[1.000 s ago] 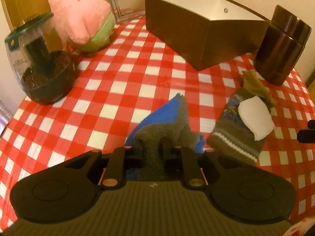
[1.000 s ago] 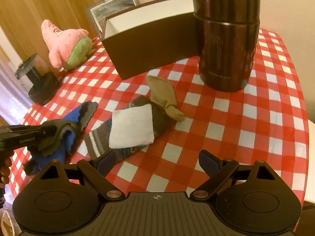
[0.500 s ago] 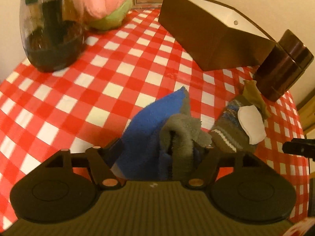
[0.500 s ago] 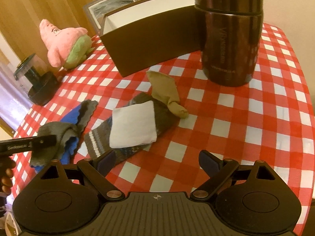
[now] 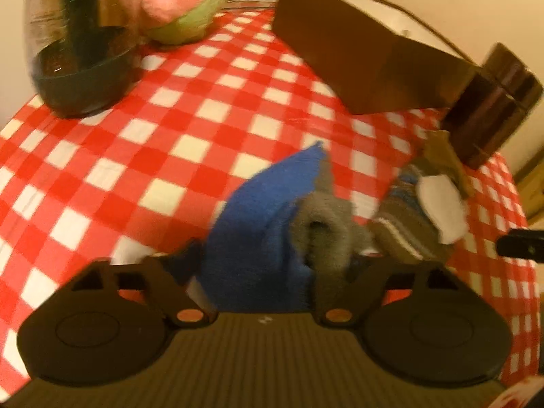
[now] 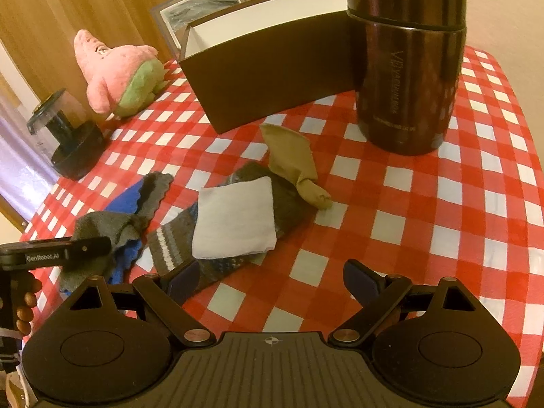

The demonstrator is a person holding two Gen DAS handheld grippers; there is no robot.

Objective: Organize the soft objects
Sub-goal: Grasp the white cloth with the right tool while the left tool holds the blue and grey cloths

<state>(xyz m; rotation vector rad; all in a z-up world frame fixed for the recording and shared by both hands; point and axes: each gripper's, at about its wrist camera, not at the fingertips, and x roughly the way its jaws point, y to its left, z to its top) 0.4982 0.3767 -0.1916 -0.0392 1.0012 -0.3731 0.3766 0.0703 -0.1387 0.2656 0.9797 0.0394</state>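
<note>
**Closing on the blue and grey cloth**

At the far left of the desk stands a clear jar with a dark base, and just behind it lies a pink and green plush toy. My left gripper sits low over the crumpled blue and grey cloth, which lies on the checked covering with its bunched grey fold between my fingers. The jaws are closing, but I cannot see the pads pressing the fabric yet. To do this well, I judge I should bite the thick grey bunch rather than a loose blue edge, so the whole cloth lifts together.

Just to the right lies a striped sock with a white folded cloth on top and a tan sock touching its far end. Behind them is the brown open box, probably the place for all of these. My right gripper hovers wide open and empty near the striped sock. A dark steel flask stands at the right.
</note>
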